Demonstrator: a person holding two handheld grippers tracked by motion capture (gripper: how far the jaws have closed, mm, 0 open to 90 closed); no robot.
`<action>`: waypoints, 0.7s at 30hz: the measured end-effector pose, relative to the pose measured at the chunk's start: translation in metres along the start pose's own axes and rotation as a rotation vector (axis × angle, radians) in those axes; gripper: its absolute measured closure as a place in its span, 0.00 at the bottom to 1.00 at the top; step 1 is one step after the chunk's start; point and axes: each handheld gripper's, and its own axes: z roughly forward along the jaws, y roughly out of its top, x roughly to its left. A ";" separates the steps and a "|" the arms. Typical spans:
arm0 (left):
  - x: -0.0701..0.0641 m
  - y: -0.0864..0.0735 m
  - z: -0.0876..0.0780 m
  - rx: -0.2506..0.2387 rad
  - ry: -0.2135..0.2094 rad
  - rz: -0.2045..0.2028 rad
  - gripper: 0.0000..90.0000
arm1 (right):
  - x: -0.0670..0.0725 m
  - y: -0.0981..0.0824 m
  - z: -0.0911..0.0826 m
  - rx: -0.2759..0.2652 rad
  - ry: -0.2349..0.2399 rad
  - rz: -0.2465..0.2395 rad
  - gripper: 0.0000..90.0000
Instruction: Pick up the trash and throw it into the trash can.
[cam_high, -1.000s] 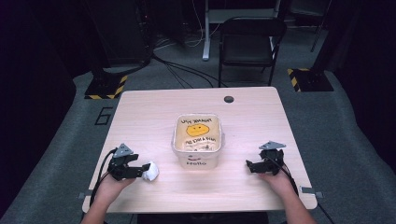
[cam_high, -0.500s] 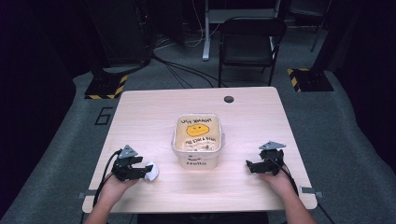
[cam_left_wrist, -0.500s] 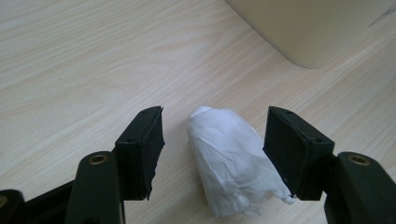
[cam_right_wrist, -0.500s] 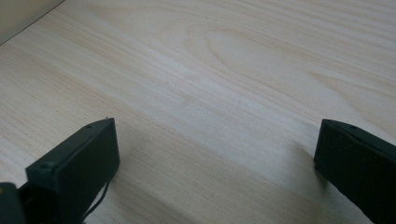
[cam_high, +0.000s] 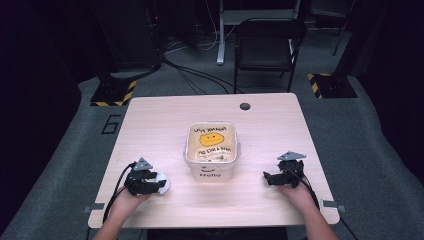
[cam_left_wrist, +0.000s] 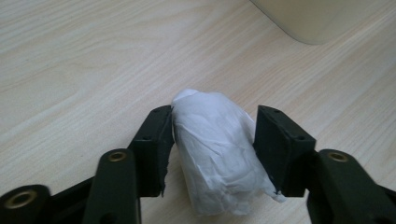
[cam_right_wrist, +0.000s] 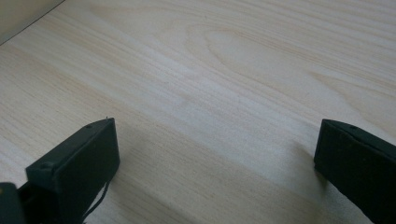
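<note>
Wooden table (cam_high: 165, 120), dark room. White tub (cam_high: 210, 150) mid-table. Right gripper (cam_high: 270, 178) near right front edge, jaws wide apart, nothing between. Left gripper (cam_left_wrist: 212, 140) near left front corner, jaws just closing, pressing both sides of crumpled paper wad (cam_left_wrist: 215, 149) lying on table.

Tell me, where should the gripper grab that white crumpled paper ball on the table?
Around its wide middle, probably, from the near side and low along the table. The paper wad lies like a soft lump, so both flanks suit flat pads. The left gripper has just been closing with the wad between its jaws, which now touch both sides.
</note>
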 end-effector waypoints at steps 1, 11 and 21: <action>0.000 0.000 0.000 -0.001 0.003 0.000 0.55 | 0.000 0.000 0.000 0.000 0.000 0.001 0.00; 0.008 -0.001 -0.006 -0.006 -0.027 -0.042 0.66 | 0.000 0.000 0.000 0.001 -0.002 0.001 0.00; 0.011 0.008 -0.025 -0.050 -0.018 -0.020 0.66 | 0.000 0.000 0.000 -0.001 -0.005 -0.010 0.00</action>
